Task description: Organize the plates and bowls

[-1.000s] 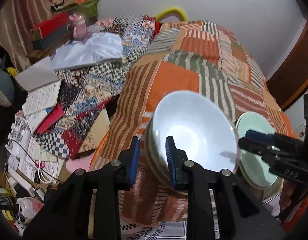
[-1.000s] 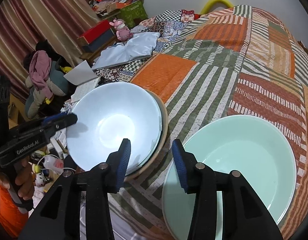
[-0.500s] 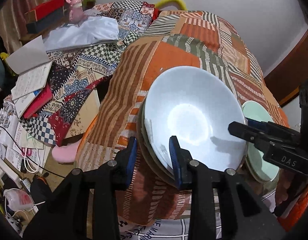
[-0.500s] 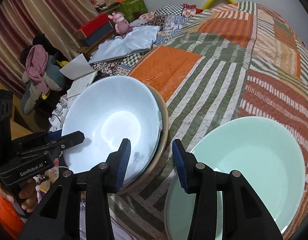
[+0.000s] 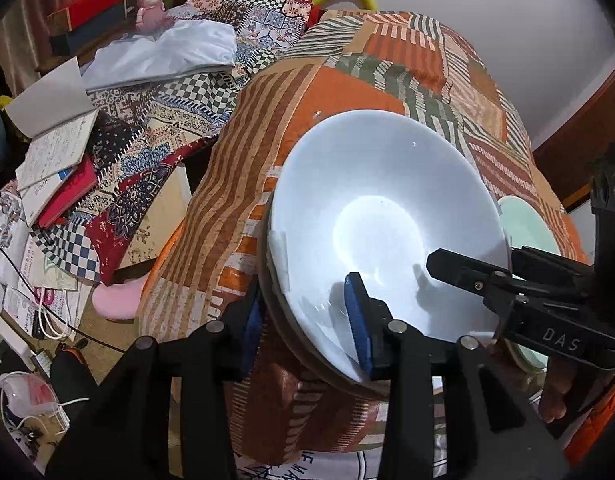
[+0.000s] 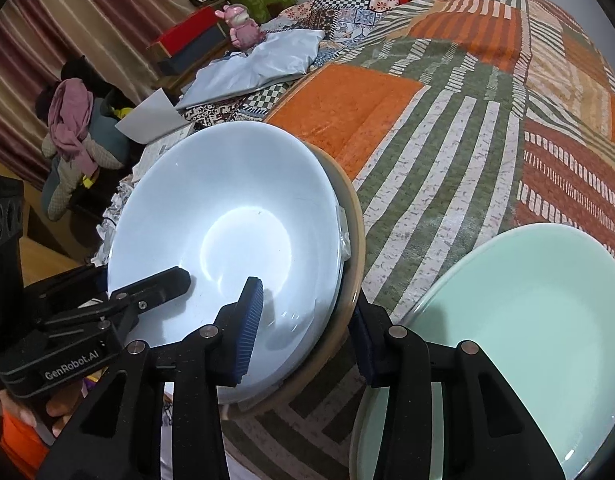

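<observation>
A white bowl (image 5: 379,216) (image 6: 227,216) sits nested in a tan bowl (image 6: 353,240) on the patchwork quilt (image 6: 427,140). My left gripper (image 5: 303,300) straddles the stack's near-left rim. One pad is inside the white bowl and one is outside, and the jaws are opening. My right gripper (image 6: 307,304) straddles the opposite rim, with one finger in the bowl and the other between the stack and a pale green dish (image 6: 527,320) (image 5: 523,224). Neither pair of pads visibly presses. Each view shows the other gripper at the bowl's side: the right gripper (image 5: 503,268) and the left gripper (image 6: 139,280).
Left of the bed lie books and papers (image 5: 55,152), a white cloth (image 5: 163,56), a pink toy (image 6: 243,26) and cables on the floor (image 5: 47,320). A person's hand (image 6: 27,412) holds the left gripper's handle. The quilt's far half (image 5: 407,48) carries no dishes.
Both grippers have come down onto the bowl stack. The left jaws have widened and now straddle the rim. The right gripper's inner finger has dropped into the white bowl.
</observation>
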Action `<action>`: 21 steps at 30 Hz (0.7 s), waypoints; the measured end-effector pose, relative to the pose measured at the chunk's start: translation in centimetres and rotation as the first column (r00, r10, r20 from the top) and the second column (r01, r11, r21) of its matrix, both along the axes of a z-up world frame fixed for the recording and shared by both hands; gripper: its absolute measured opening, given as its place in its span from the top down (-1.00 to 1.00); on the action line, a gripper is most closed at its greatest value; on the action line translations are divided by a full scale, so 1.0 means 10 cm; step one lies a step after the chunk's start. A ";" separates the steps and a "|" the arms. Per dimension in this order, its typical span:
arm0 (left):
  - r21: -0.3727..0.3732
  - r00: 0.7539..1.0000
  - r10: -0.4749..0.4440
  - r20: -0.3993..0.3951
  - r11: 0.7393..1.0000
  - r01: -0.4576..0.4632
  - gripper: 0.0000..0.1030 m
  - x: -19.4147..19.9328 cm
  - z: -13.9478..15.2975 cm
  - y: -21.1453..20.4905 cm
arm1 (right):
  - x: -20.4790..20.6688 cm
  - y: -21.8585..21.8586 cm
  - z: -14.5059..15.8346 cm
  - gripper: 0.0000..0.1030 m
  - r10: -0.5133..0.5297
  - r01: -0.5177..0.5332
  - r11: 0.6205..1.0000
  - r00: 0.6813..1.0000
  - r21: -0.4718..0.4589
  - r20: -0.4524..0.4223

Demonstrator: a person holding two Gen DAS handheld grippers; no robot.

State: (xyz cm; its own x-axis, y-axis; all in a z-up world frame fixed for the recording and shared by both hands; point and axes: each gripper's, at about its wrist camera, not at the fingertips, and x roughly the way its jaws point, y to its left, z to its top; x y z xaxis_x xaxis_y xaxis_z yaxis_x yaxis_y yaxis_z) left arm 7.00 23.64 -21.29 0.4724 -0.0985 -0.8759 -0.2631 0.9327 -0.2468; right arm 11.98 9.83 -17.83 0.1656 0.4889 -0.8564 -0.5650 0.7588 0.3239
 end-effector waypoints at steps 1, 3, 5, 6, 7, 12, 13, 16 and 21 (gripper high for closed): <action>0.008 1.000 0.001 -0.002 1.000 -0.001 0.25 0.00 0.00 -0.01 | -0.01 0.01 0.00 0.26 0.002 -0.002 1.000 1.000 -0.006 0.005; 0.030 1.000 0.003 0.000 1.000 -0.003 0.25 0.00 0.03 -0.05 | -0.01 0.01 0.01 0.26 0.006 -0.005 1.000 1.000 -0.017 0.014; 0.053 1.000 0.005 0.002 0.999 -0.005 0.25 0.00 0.05 -0.08 | -0.01 0.01 0.01 0.26 -0.002 0.003 1.000 1.000 -0.015 0.011; 0.066 1.000 0.006 0.001 0.998 -0.006 0.25 0.00 0.06 -0.10 | 0.00 0.01 0.02 0.27 -0.007 0.007 1.000 1.000 -0.011 0.008; 0.078 1.000 0.009 -0.003 0.997 -0.009 0.25 0.01 0.07 -0.11 | 0.01 0.00 0.02 0.27 -0.015 0.015 1.000 1.000 -0.003 0.000; 0.077 1.000 0.022 -0.002 0.997 -0.022 0.24 0.02 0.14 -0.14 | 0.03 -0.07 0.06 0.27 -0.033 0.034 0.999 0.999 0.015 -0.005; 0.077 1.000 0.022 -0.002 0.997 -0.022 0.24 0.03 0.15 -0.14 | 0.02 -0.09 0.07 0.27 -0.036 0.036 0.999 0.999 0.018 -0.005; 0.080 1.000 0.018 0.009 0.997 -0.019 0.24 0.03 0.20 -0.19 | 0.03 -0.19 0.08 0.27 -0.050 0.051 0.998 0.999 0.032 -0.011; 0.086 1.000 0.002 0.026 0.996 -0.004 0.23 0.04 0.28 -0.32 | 0.01 -0.34 0.17 0.27 -0.080 0.080 0.995 0.997 0.058 -0.004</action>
State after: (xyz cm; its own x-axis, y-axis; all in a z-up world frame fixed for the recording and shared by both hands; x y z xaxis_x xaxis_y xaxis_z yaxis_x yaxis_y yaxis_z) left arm 7.42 20.47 -18.51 0.4953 -0.0222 -0.8684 -0.2601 0.9500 -0.1726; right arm 12.10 6.41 -16.15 0.2050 0.5228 -0.8275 -0.5028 0.7816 0.3692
